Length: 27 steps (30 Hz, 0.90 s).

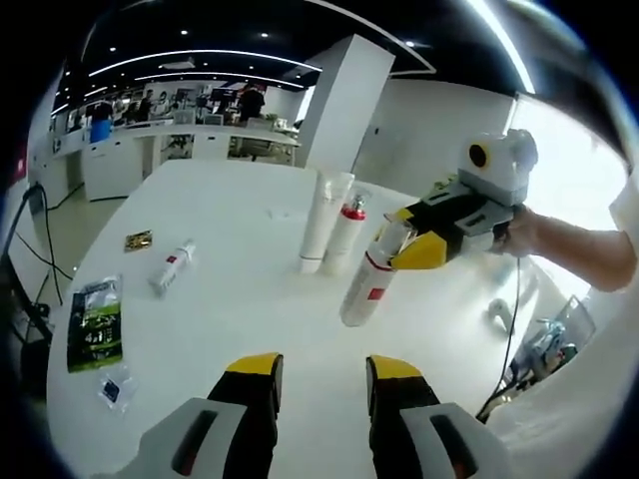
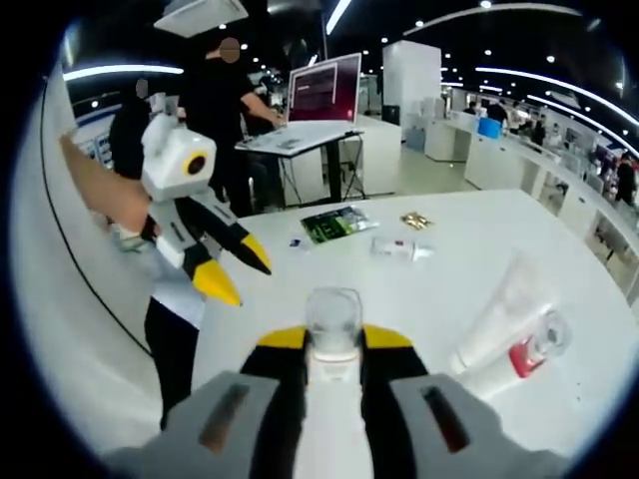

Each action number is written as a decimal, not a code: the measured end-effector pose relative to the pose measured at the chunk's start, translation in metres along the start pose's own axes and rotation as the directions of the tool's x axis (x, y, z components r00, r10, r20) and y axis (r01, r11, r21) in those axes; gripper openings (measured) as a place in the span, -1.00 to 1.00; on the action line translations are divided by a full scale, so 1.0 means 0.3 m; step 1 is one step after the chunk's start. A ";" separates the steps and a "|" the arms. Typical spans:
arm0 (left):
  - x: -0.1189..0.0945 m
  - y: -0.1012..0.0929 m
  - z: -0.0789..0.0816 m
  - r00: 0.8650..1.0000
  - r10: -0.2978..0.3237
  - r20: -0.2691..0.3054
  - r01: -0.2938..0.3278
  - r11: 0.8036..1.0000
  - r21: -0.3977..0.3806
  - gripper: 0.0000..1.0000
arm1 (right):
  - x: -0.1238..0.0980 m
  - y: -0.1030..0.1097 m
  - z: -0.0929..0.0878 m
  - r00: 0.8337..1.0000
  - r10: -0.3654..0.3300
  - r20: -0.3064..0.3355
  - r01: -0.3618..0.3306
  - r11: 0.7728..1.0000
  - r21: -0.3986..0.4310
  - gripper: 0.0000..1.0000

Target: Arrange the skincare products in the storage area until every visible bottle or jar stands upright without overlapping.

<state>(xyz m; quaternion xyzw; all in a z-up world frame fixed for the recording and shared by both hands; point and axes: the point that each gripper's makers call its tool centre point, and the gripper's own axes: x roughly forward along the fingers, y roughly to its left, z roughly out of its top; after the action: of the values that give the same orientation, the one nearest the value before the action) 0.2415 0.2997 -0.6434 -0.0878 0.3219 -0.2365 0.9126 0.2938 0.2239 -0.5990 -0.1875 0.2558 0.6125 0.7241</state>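
The right hand-held gripper [image 1: 431,239] is clamping a white bottle with a clear cap and a red label [image 1: 365,281], gripping it high up near the cap. The bottle is tilting, with its base low over or possibly touching the white surface [image 1: 240,309]; the frames do not settle which. In the right gripper view the same bottle [image 2: 333,344] is sitting between the yellow-tipped jaws, cap pointing away from the camera.

To finish this step well, the person is probably best off swinging the bottle fully vertical, lowering it until the base sits flat, and only then releasing. The landing spot should stay clear of the two products already standing just beside it: a tall white tube [image 1: 323,220] and a white bottle with a red band and clear cap [image 1: 345,235]. Both look narrow and easy to knock over.

The left hand-held gripper [image 1: 321,384] is hovering with its jaws apart, holding nothing. A small white bottle [image 1: 172,267] is lying on its side well away from the upright pair, likely next to be raised.

A green-and-black packet [image 1: 96,323], a small sachet [image 1: 114,387] and a gold packet [image 1: 138,239] are also lying on the surface. The room is a large, bright hall with white counters, ceiling light strips, a white pillar [image 1: 342,100] and people standing at a desk with a monitor [image 2: 325,90].
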 end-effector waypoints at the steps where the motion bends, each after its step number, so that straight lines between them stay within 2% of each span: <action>1: 0.001 -0.001 0.001 1.000 -0.001 0.001 0.001 1.000 0.002 -0.30 | -0.004 0.000 0.001 1.000 -0.004 0.002 0.004 1.000 0.002 -0.62; 7: -0.012 -0.023 0.023 1.000 -0.007 0.014 0.006 1.000 0.005 -0.31 | -0.011 -0.021 -0.016 1.000 -0.030 -0.005 0.030 1.000 0.010 -0.62; 18: -0.021 -0.033 0.012 1.000 -0.010 -0.003 0.010 1.000 0.001 -0.31 | 0.008 -0.069 -0.052 0.997 -0.068 -0.030 0.069 0.997 0.025 -0.62; 27: -0.026 -0.018 0.003 1.000 0.003 -0.014 -0.003 1.000 -0.004 -0.31 | 0.027 -0.103 -0.073 0.996 -0.082 -0.047 0.083 0.996 0.017 -0.62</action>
<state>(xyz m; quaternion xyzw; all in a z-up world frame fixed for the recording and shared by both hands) 0.2347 0.2987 -0.6367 -0.0875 0.3286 -0.2351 0.9106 0.3219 0.2120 -0.6227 -0.2050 0.2704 0.5752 0.7443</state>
